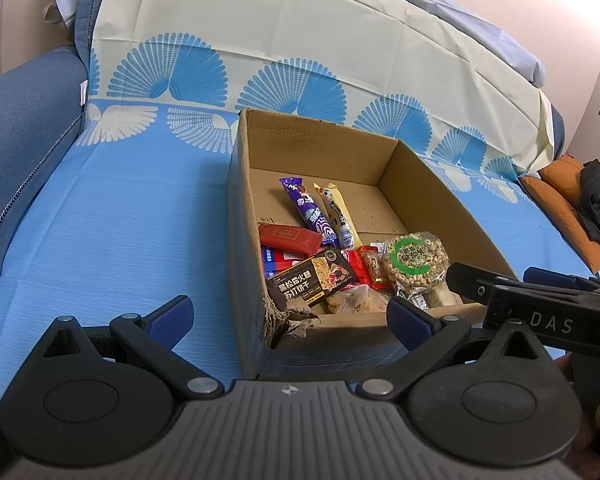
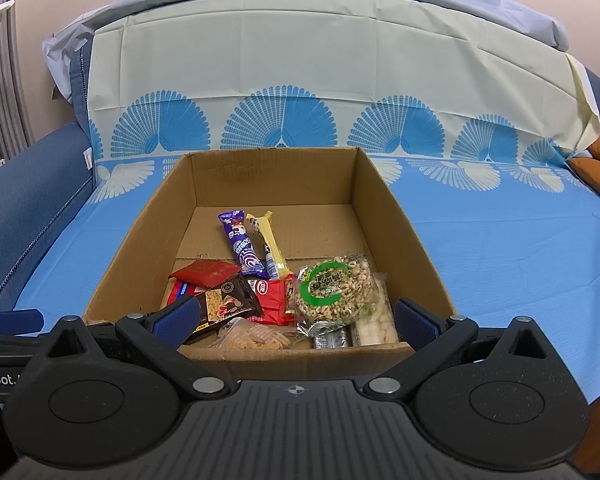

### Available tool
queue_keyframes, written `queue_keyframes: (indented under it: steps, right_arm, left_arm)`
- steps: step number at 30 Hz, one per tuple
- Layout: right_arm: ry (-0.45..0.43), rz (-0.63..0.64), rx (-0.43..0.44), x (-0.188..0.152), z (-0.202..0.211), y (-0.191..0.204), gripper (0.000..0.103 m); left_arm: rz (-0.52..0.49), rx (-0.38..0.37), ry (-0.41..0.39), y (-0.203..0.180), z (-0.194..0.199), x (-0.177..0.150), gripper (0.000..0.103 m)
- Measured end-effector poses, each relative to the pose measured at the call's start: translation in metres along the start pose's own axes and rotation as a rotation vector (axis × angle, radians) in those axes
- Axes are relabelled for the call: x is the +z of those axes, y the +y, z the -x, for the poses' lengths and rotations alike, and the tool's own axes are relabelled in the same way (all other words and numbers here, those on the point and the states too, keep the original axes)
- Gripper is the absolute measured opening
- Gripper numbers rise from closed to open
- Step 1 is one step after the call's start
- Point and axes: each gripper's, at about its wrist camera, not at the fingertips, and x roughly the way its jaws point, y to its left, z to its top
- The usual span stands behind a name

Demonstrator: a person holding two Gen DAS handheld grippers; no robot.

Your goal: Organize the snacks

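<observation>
I hold both tongs — left [image 1: 288, 316] and right [image 2: 294, 322] — released and empty at the cardboard box's [image 2: 400, 216] near wall, since the snacks [image 2: 332, 288] crowd that end

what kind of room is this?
Probably a living room at home: a blue sofa draped with a fan-patterned plastic cover, an orange cushion at one end, and a cardboard box of snacks on the seat.

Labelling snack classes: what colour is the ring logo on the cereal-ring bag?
Green, on the cereal-ring bag in the cardboard box; clearest in the right wrist view.
</observation>
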Motion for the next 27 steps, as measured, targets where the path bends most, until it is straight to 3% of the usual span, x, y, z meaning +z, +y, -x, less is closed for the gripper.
queue_keyframes:
  steps: [27]
  right_arm:
    - [0.018,-0.01,0.0,-0.0014,-0.0043,-0.0036,0.102]
  left_arm:
    - [-0.007,-0.027,0.0,-0.0062,-0.0015,-0.0001,0.103]
